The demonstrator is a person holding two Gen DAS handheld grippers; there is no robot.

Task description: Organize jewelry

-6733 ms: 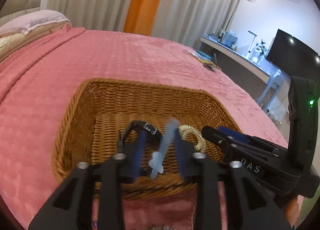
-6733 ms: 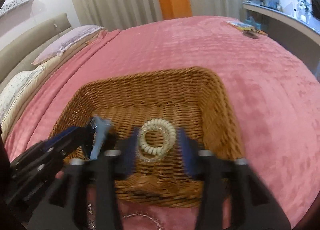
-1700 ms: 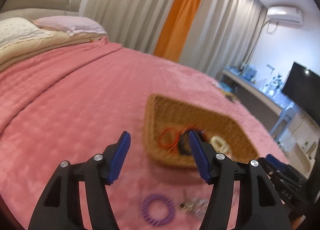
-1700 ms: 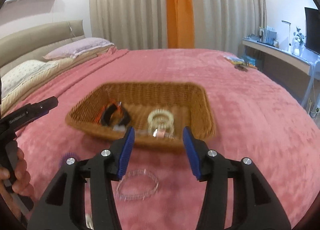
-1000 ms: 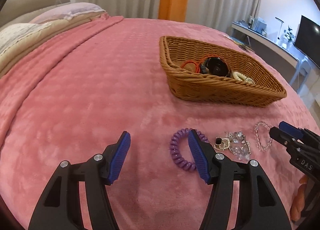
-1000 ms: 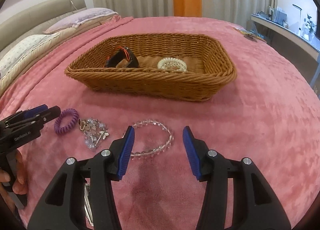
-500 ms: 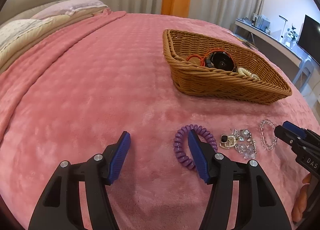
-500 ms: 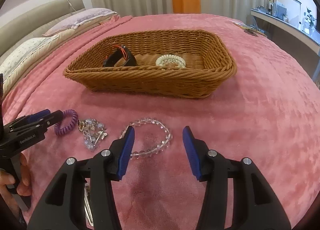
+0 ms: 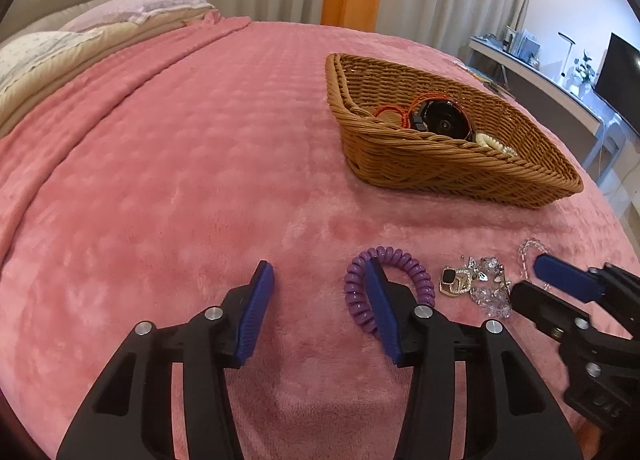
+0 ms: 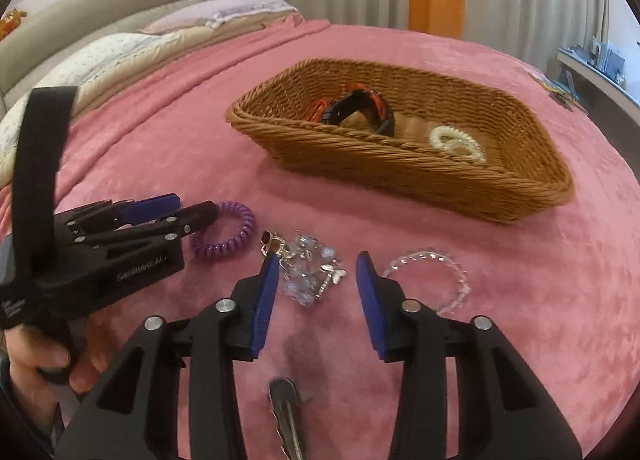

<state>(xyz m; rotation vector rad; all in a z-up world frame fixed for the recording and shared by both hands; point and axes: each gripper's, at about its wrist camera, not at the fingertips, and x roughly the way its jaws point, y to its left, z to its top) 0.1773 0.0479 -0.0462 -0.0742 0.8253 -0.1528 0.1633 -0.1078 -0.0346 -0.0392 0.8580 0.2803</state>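
Observation:
A wicker basket [image 9: 460,176] [image 10: 400,168] on the pink bed holds a black watch [image 9: 442,122] [image 10: 360,110], a red cord [image 9: 394,110] and a cream coil hair tie [image 10: 456,142]. On the blanket lie a purple coil hair tie [image 9: 360,300] [image 10: 224,234], a cluster of crystal and gold pieces [image 9: 480,288] [image 10: 304,266] and a clear bead bracelet [image 10: 436,272]. My left gripper [image 9: 320,300] [image 10: 176,210] is open, its right finger over the purple tie. My right gripper [image 10: 316,280] [image 9: 560,292] is open, straddling the crystal cluster.
A metal hair clip [image 10: 286,416] lies on the blanket near the right gripper's base. Pillows [image 9: 80,32] lie at the bed's head on the left. A desk [image 9: 540,80] with a TV stands beyond the bed on the right.
Both grippers have come away from the basket and moved low toward the loose jewelry. The right gripper has shifted left from the bead bracelet to the crystal cluster.

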